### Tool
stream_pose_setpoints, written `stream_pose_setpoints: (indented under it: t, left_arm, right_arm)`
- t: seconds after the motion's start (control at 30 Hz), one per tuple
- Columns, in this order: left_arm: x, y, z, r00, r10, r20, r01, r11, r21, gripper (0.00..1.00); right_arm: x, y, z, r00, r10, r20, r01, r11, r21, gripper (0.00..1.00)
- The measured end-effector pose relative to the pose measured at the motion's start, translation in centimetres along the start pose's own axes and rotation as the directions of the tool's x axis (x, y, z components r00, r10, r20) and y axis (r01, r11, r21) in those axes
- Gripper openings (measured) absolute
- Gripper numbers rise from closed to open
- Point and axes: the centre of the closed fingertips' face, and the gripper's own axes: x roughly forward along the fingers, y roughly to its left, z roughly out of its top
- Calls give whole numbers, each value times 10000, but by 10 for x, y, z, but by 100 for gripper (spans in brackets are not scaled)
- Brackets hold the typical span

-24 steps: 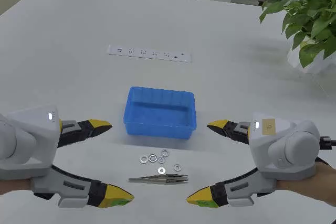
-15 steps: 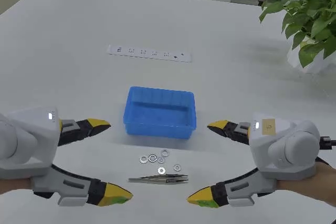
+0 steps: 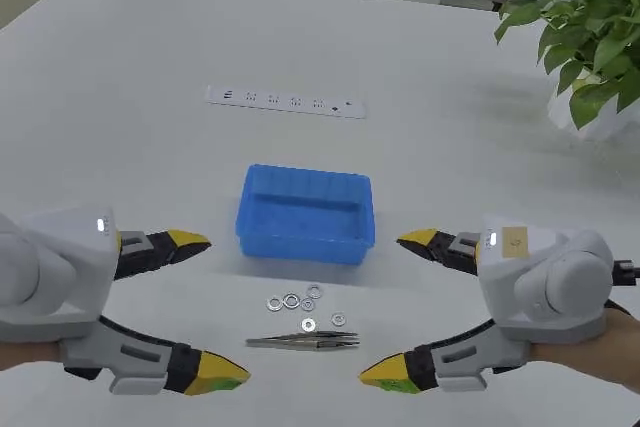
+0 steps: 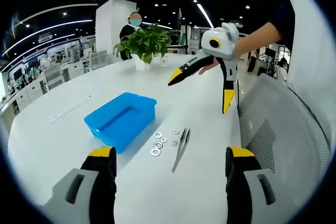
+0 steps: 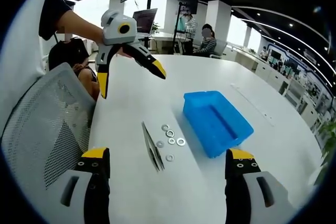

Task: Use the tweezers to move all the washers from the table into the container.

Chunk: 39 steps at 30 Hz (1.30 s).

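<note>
Both claws are held released, jaws wide apart: left gripper [image 3: 225, 307] at lower left, right gripper [image 3: 382, 308] at lower right of the head view. Between them washers [image 3: 305, 304] and tweezers [image 3: 303, 341] are seen on the table [image 3: 150, 67], just below the blue bin [image 3: 300, 245], whose floor is bare. A mesh chair [image 4: 278, 124] is shown at the left gripper view's right.

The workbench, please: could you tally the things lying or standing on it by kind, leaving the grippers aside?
Washers: 6
Tweezers: 1
Blue container: 1
Power strip: 1
Potted plant: 1
Total: 10
</note>
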Motion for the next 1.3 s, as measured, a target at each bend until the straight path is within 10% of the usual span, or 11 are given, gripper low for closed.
stream_pose_setpoints:
  t: [1.3]
  left_arm:
    - [6, -7, -9, 9990, -248, -376, 271, 9977, 623, 87]
  right_arm:
    - [1, 2, -11, 9990, 55, -434, -68, 9995, -314, 82]
